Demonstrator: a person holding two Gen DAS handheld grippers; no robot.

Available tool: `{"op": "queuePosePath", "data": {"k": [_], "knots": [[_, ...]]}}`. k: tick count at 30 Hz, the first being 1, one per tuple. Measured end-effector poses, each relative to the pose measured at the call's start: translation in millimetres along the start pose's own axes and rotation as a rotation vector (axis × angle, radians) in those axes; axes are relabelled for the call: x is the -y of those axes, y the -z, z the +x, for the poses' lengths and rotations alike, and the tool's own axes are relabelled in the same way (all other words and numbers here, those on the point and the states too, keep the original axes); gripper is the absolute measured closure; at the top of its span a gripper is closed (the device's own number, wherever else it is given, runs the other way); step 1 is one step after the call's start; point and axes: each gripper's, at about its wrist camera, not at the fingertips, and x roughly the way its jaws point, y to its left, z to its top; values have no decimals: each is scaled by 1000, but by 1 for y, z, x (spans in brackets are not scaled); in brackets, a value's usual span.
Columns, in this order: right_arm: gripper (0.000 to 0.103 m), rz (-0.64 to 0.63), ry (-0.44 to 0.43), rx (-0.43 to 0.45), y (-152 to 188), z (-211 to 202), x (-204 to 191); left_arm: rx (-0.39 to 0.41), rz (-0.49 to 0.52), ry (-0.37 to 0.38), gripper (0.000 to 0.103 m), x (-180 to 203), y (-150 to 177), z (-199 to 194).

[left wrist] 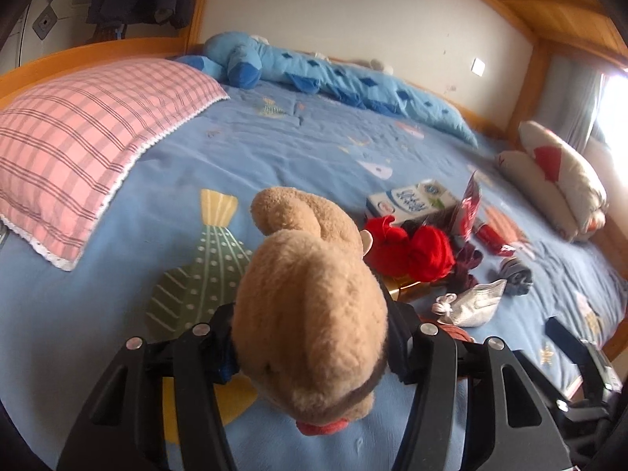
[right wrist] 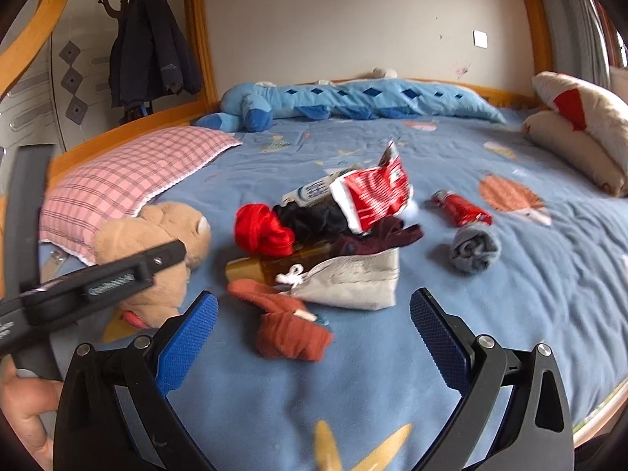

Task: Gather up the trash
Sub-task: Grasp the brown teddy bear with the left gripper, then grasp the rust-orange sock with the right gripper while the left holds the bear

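**Trash collection on the bed: barely begun, pile still in place**

- Left tool (left wrist: 314,353): you have it clamped on the tan plush bear (left wrist: 310,294), pads pressing its sides. The bear is a toy, not trash; you seem to be moving it clear of the pile.
- Right tool (right wrist: 314,337): jaws apart, nothing between them, hovering over the near edge of the pile.
- Trash still on the bed (right wrist: 510,294), as far as can be judged:
  - red snack wrapper (right wrist: 373,192), crumpled, leaning on the white carton (right wrist: 310,192);
  - small red tube (right wrist: 461,208), lying apart to the right;
  - brown bottle (right wrist: 274,267), partly under the cloth items.
- Mixed in, likely not trash: red cloth bundle (right wrist: 263,231), rolled grey sock (right wrist: 473,251), rust-coloured sock (right wrist: 290,333), pale pouch (right wrist: 353,282) with drawstring.
- Bin or bag for the trash: none in view.
- Status: no trash item is gripped yet; every piece listed remains for you to pick up.
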Motion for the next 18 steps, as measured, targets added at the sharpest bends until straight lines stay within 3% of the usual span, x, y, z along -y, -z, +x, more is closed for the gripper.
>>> {"op": "queuePosePath", "data": {"k": [8,11,13,17,18], "knots": [[8,-6,-54,-44,2,10,-15,23,-6,34,46,-11,1,-30],[14,-18,-52,-83,3,23,-17,26,-14,34,46,-14,2,-36],[26,-29,-33,-116,5,33,-19,23,-13,39,46,-16,3,-38],[40,-22,-13,-176,10,52,-17,26,-4,39,46,-15,4,-41],[53,-24,0,-188,12,55,-16,29,-2,40,46,-15,4,-42]]}}
